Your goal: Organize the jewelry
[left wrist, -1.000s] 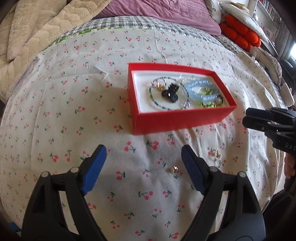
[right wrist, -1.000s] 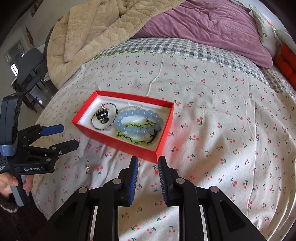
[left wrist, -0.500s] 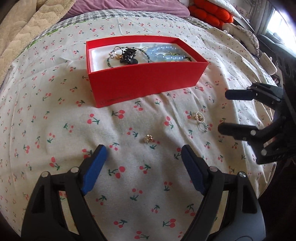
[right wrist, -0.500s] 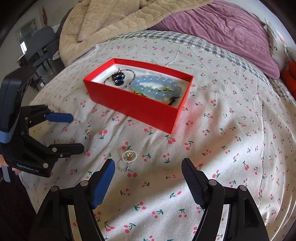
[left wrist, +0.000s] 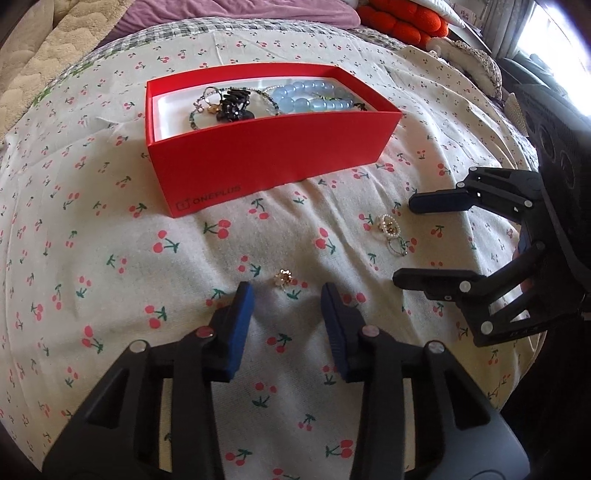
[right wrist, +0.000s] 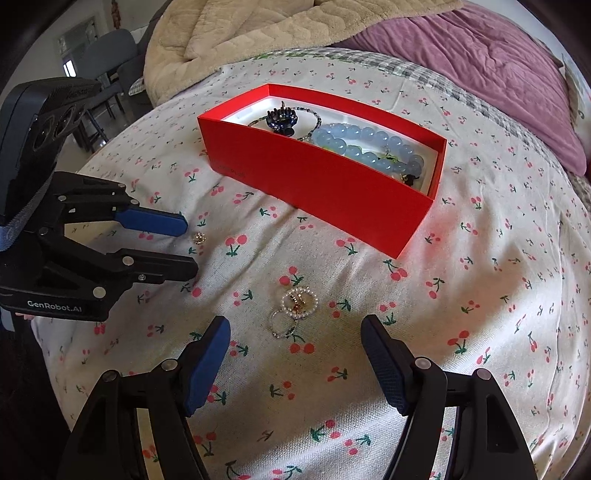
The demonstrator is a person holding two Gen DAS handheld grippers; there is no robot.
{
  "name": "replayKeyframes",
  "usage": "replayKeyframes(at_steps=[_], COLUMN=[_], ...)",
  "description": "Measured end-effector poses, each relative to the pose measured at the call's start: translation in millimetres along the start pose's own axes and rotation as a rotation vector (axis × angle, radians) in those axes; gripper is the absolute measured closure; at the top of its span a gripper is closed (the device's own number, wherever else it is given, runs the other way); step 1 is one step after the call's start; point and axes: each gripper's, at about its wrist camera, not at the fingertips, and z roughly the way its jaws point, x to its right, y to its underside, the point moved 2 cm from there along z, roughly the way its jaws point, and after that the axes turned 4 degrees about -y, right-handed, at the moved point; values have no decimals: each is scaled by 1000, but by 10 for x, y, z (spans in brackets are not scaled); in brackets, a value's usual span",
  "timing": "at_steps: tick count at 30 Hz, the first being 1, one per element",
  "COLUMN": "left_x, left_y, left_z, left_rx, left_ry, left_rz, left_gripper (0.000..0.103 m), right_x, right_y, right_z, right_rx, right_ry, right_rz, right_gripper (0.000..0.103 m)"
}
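Observation:
A red box (left wrist: 280, 155) (right wrist: 325, 192) on the cherry-print bedsheet holds blue bead bracelets (left wrist: 310, 98) (right wrist: 369, 142), a black hair clip (left wrist: 232, 105) (right wrist: 282, 118) and a thin chain. A small gold stud (left wrist: 283, 277) (right wrist: 199, 237) lies on the sheet just ahead of my open left gripper (left wrist: 286, 295), between its fingertips. A pearl earring with rings (left wrist: 389, 230) (right wrist: 297, 302) lies just ahead of my open right gripper (right wrist: 295, 332). Both grippers are low over the sheet and empty.
A beige blanket (right wrist: 258, 33) and purple duvet (right wrist: 480, 55) lie at the back of the bed. Orange cushions (left wrist: 399, 18) are at the far right. Chairs (right wrist: 110, 59) stand beyond the bed's left edge.
My left gripper has moved forward to the gold stud and its jaws have narrowed. My right gripper has moved closer to the pearl earring and stays wide open.

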Motion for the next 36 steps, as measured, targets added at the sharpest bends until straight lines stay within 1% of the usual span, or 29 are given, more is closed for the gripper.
replayKeyframes(at_steps=[2, 5, 7, 8, 11, 14, 20, 23, 26, 29, 33, 36], left_x=[-4, 2, 3, -3, -11, -8, 3, 5, 6, 0, -10, -36], left_y=[-7, -19, -24, -29, -45, -53, -62, -67, -75, -82, -69, -57], left_z=[9, 23, 33, 39, 52, 59, 74, 82, 95, 100, 76, 54], left_rx=[-2, -6, -12, -16, -22, -24, -24, -22, -20, -17, -15, -15], left_ry=[1, -2, -1, 0, 2, 0, -10, -13, -14, -19, -32, -32], left_rz=[5, 17, 19, 18, 13, 11, 14, 13, 13, 9, 12, 4], left_gripper=[71, 80, 89, 91, 92, 93, 93, 93, 93, 95, 98, 98], right_x=[-7, -10, 1, 6, 4, -5, -43, -68, -74, -70, -103, -115], right_y=[-1, -20, -29, -30, -20, -13, -53, -62, -62, -64, -39, -17], right_z=[12, 29, 30, 30, 36, 43, 93, 109, 128, 129, 72, 23], right_rx=[1, -1, -6, -7, -13, -22, -65, -73, -65, -58, -55, -55], right_ry=[-5, -15, -28, -32, -40, -45, -24, -35, -40, -46, -48, -53], right_rz=[-6, -7, -3, 1, -5, -2, 47, 61, 68, 81, 63, 54], right_gripper=[43, 49, 52, 54, 58, 64, 73, 83, 88, 88, 88, 88])
